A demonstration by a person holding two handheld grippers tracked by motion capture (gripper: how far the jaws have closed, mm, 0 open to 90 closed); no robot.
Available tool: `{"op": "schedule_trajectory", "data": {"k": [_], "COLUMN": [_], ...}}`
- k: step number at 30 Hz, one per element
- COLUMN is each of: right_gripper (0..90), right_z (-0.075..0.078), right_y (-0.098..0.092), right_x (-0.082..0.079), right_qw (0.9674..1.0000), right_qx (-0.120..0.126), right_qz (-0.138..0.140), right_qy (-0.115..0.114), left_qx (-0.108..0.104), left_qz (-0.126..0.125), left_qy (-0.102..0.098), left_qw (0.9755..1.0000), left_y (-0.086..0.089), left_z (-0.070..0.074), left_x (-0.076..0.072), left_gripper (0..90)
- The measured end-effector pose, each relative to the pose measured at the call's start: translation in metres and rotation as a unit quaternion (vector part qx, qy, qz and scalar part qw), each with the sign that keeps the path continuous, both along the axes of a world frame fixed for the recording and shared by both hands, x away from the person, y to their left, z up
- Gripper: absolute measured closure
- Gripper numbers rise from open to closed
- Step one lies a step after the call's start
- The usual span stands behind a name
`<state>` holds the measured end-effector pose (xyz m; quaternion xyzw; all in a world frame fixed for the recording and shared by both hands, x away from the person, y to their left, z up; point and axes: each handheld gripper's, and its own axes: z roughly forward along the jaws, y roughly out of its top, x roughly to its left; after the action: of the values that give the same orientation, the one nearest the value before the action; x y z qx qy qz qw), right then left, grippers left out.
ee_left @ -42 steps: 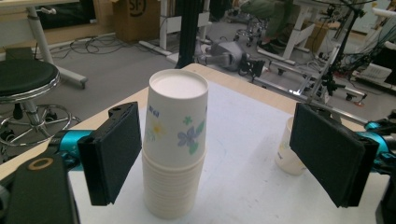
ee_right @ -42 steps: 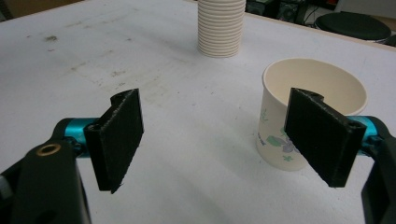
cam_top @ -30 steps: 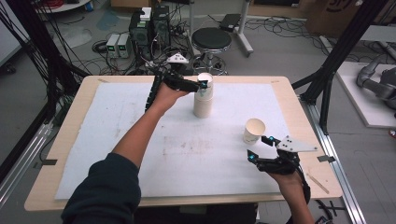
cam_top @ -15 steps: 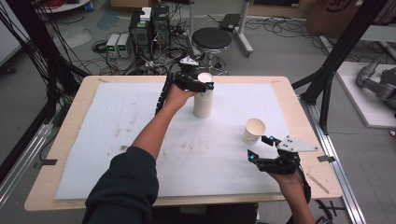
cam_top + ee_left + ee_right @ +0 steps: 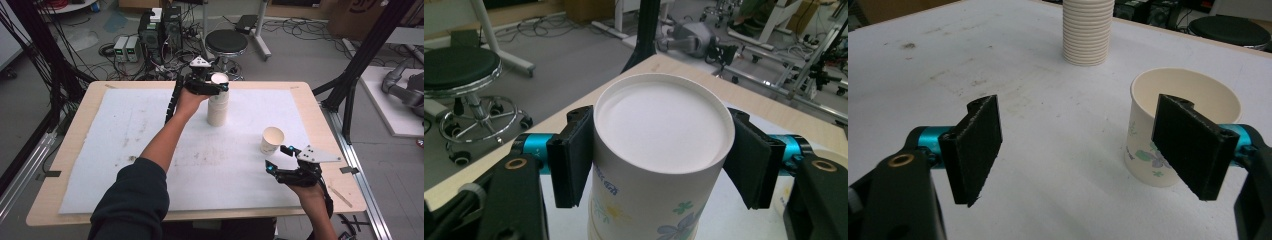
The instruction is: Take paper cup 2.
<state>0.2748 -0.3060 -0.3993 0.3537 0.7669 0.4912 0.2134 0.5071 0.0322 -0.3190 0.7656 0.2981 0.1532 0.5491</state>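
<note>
Your left gripper [image 5: 216,88] has its jaws closed on the top cup [image 5: 659,150] of the stack [image 5: 218,102]. They have just been closing, and in the left gripper view both black pads now lie flat against the cup's sides just below its rim, one on each side. That cup sits upside down, its white base facing the camera, with a flower print running down its wall. The stack stands upright toward the far middle of the bench [image 5: 320,120], on the white sheet [image 5: 125,140].

Your right gripper [image 5: 280,159] rests near the right front of the bench with its jaws wide apart and nothing between the pads. The single cup [image 5: 1178,130] stands upright, mouth up, just beyond the jaws; in the right gripper view one pad overlaps its near wall in the picture, and whether it touches you cannot tell. From above, the cup sits just past the jaw tips, well apart from the stack.

The lower edge of the left gripper view cuts off the stack below the held cup, so you cannot tell whether that cup has come free. Your left forearm [image 5: 165,135] covers part of the sheet.
</note>
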Motion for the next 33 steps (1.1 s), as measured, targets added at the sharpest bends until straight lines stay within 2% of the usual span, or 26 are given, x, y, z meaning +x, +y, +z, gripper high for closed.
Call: {"op": "schedule_trajectory", "data": {"k": [10,14,23,26,28,33], "right_gripper": [20.5,20.6,20.5,20.5,20.6,20.5], "right_z": [0.001,0.002,0.004,0.004,0.004,0.004], "right_y": [0.001,0.0,0.001,0.001,0.002,0.001], "right_x": [-0.001,-0.001,-0.003,-0.003,-0.002,0.0], "right_qw": [1.0,1.0,1.0,1.0,1.0,1.0], "right_qx": [0.0,0.003,0.003,0.001,0.001,0.003], "right_qz": [0.001,-0.001,0.003,0.005,0.004,0.0], "right_qy": [0.0,-0.001,-0.002,-0.004,-0.003,-0.001], "left_qx": [-0.026,-0.047,-0.078,-0.083,-0.079,-0.078], "left_qz": [0.013,0.018,0.026,0.031,0.03,0.032], "left_qy": [-0.042,-0.055,-0.064,-0.061,-0.061,-0.066], "left_qw": [0.9987,0.9972,0.9946,0.9942,0.9946,0.9942], "left_y": [0.009,0.015,0.042,0.054,0.062,0.076], "left_z": [0.033,0.046,0.064,0.068,0.071,0.074], "left_x": [-0.013,-0.019,-0.032,-0.038,-0.042,-0.054], "left_gripper": [35.6,35.7,35.8,35.9,35.9,35.9]}}
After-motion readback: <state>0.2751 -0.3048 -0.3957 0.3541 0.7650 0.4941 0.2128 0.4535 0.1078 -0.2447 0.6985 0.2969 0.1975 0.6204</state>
